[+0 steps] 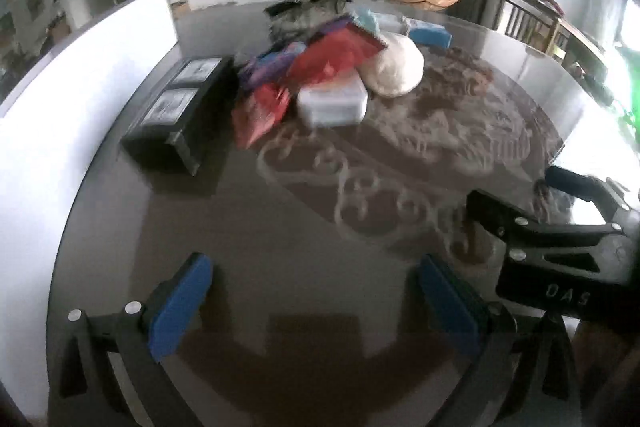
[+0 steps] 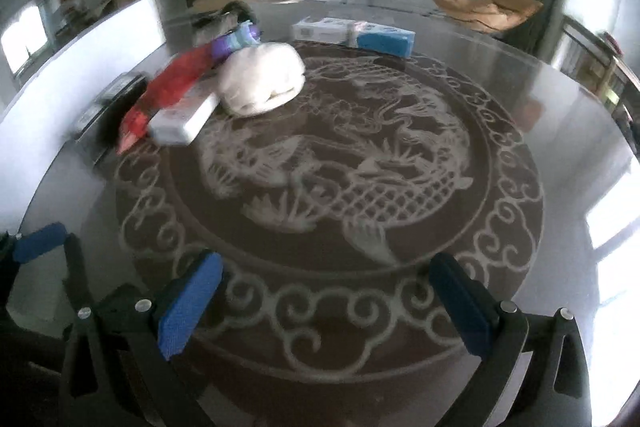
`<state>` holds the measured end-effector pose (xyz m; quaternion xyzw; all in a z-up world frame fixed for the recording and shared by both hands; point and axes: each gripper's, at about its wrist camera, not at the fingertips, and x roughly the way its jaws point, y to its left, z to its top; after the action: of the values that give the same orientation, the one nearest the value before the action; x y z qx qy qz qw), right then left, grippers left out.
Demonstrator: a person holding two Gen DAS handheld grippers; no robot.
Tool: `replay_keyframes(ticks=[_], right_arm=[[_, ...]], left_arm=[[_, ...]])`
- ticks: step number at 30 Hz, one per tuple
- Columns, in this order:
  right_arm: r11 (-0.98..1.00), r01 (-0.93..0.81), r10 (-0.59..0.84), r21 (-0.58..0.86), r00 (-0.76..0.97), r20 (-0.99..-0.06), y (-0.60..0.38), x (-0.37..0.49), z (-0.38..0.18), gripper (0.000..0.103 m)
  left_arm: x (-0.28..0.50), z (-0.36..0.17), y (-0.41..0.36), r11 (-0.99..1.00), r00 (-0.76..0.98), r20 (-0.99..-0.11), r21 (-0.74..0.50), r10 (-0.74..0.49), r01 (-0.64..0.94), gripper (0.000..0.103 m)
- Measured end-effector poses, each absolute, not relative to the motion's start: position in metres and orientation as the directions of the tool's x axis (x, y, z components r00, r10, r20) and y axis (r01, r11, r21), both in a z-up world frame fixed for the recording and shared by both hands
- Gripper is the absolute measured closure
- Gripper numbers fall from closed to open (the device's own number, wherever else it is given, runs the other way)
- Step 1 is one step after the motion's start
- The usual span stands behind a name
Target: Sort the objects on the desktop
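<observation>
1. Left gripper (image 1: 314,301) — black angular frame, two fingers faced with textured blue pads (image 1: 180,307).
2. Round silver screws (image 1: 133,307) sit on the finger arms just behind those blue pads.
3. Right gripper (image 2: 326,303) — same black frame, blue pads, silver screws.
4. White letters "DAS" (image 1: 568,293) mark the right gripper's black body.

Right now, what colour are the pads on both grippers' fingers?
Blue pads, clearest in the right wrist view; both grippers stand open.

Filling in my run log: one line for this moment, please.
left hand-held gripper open, empty | right hand-held gripper open, empty | pile untouched on round table
</observation>
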<state>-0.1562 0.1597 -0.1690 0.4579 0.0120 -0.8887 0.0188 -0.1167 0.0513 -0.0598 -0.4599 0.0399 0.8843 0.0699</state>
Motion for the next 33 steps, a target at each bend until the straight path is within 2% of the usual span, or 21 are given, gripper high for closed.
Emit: replay_keyframes(ticks=[3,33], right_arm=[[-1.000,-0.011,0.015,-0.010,-0.579,-0.815,0.161,-0.177,-0.171,0.000],[-1.000,-0.011,0.018,-0.015,-0.581,-0.813,0.160,-0.177,-0.168,0.000]], left_arm=[[-0.131,-0.057,0.053,-0.987,-0.580,-0.809,0.003,0.092,-0.161,0.000],[-0.129,-0.055,0.053,-0.988,-0.582,-0.808,0.003,0.089,-0.157,0.000]])
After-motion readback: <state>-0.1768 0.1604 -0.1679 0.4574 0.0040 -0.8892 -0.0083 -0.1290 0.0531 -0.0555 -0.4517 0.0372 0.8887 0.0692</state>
